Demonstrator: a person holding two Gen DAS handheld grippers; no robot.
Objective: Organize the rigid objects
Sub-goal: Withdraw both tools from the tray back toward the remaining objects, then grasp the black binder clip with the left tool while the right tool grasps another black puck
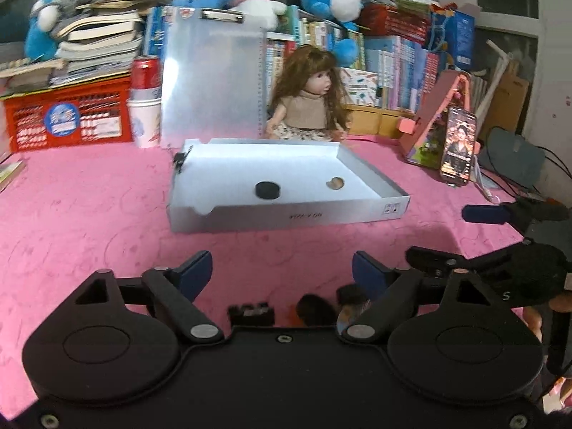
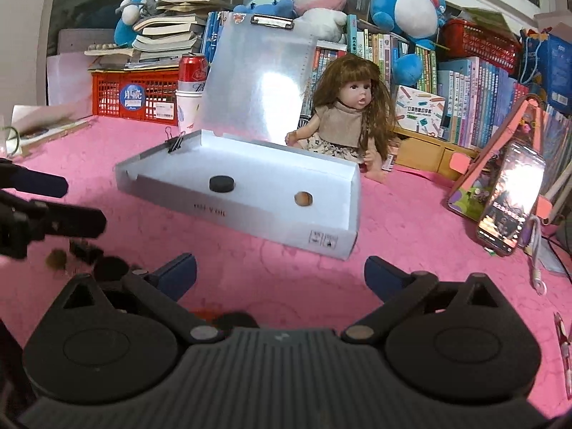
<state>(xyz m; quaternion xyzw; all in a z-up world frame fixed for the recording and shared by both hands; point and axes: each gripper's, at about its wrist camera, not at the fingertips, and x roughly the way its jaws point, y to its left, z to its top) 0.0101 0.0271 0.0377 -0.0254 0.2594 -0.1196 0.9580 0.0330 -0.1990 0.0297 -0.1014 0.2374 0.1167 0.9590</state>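
Note:
An open white box [image 1: 286, 214] [image 2: 250, 214] lies on the pink cloth with its lid up. Inside are a black disc [image 1: 267, 190] [image 2: 221, 183] and a small brown nut-like piece [image 1: 336, 183] [image 2: 303, 198]. My left gripper [image 1: 282, 271] is open and empty, in front of the box. Just below it lie a black clip [image 1: 252, 312], a dark round piece [image 1: 316, 309] and another dark piece [image 1: 352, 295]. My right gripper [image 2: 280, 271] is open and empty. Small pieces lie at its left: a brown one [image 2: 55, 260], a black clip [image 2: 84, 250], a black disc [image 2: 111, 268].
A doll [image 1: 311, 103] [image 2: 352, 114] sits behind the box. A phone on a pink stand [image 1: 459, 143] [image 2: 511, 196] is at the right. A red crate [image 1: 68, 118], a can on paper cups [image 1: 144, 103], books and plush toys line the back.

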